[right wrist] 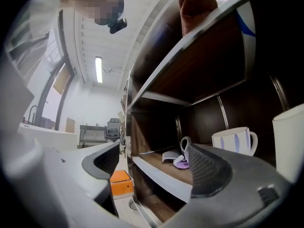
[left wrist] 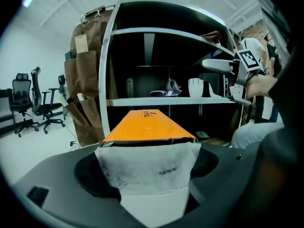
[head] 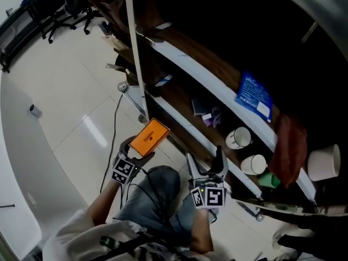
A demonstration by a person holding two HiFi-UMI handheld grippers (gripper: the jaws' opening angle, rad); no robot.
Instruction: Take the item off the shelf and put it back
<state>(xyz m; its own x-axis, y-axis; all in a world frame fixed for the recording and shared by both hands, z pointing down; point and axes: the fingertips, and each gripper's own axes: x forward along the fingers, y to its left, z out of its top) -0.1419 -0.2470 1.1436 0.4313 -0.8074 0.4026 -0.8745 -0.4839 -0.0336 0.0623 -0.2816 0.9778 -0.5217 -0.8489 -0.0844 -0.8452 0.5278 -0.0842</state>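
Observation:
A flat orange box is held out in front of the dark shelf unit, level with its lower shelves and outside them. My left gripper is shut on the box's near end. In the left gripper view the orange box runs away from the white padded jaw toward the shelf. My right gripper stands open and empty to the right of the box, close to the shelf edge. In the right gripper view its jaws are wide apart, framing the shelf, with the orange box low down.
The shelves hold white mugs, a purple item, a blue pack, a red cloth and a green thing. A white upright post bounds the shelf on the left. Office chairs stand far off. A cable lies on the floor.

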